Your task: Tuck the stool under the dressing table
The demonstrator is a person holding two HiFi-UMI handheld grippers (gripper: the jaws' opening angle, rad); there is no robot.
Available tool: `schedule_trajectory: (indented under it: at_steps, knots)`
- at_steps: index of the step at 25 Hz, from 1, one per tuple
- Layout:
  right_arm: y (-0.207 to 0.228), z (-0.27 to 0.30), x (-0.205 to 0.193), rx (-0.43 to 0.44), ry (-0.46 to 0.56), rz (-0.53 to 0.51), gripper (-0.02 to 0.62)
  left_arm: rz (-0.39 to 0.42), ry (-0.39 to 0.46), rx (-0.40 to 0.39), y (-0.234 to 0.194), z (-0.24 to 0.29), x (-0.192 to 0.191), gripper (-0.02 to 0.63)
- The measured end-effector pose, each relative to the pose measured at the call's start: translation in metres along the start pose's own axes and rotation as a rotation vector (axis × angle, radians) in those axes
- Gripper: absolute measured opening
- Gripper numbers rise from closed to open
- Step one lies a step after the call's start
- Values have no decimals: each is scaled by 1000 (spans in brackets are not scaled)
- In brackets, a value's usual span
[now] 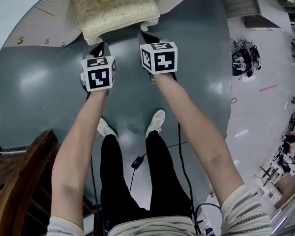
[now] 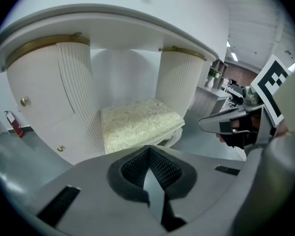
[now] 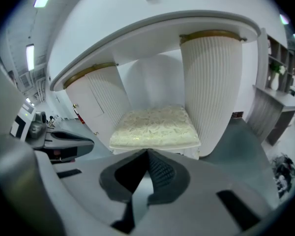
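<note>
Stool: cream-gold cushion, leafy brocade pattern; white frame.
Dressing table: white, vertically fluted pedestals, gold bands at their tops, small gold knobs.
Floor: glossy grey-green.
Left gripper, right gripper: grey shells, black cross-hatched pads; cubes white with black square markers.
Trousers black; shoes white; sleeves striped.

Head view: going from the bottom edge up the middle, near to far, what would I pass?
Black trousers → white shoes → left gripper and right gripper, side by side → cream stool, sitting between the dressing table's ribbed white pedestals.
</note>
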State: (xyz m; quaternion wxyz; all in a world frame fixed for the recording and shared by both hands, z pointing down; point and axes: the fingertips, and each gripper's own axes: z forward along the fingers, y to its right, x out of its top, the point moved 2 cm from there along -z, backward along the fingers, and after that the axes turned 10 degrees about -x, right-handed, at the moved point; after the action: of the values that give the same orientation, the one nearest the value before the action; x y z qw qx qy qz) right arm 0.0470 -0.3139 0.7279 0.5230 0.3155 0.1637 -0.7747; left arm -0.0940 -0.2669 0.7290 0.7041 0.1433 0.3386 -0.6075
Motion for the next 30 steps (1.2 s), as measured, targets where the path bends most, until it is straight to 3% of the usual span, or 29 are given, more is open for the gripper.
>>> schedule_trajectory:
  at_steps: [6,12,16,30]
  knots:
    - [-8,-58,10,-6,72,4,12,60,70,20,27,-46,16,6]
    - [-13,-128,21,-11,141,46,14,27,163,-16,55,-109,41,6]
    - [-15,-174,33,-3,201,68,14,74,228,-39,75,-152,58,6]
    - [-75,-355,83,56,379,32,14,94,381,-57,141,-322,91,6]
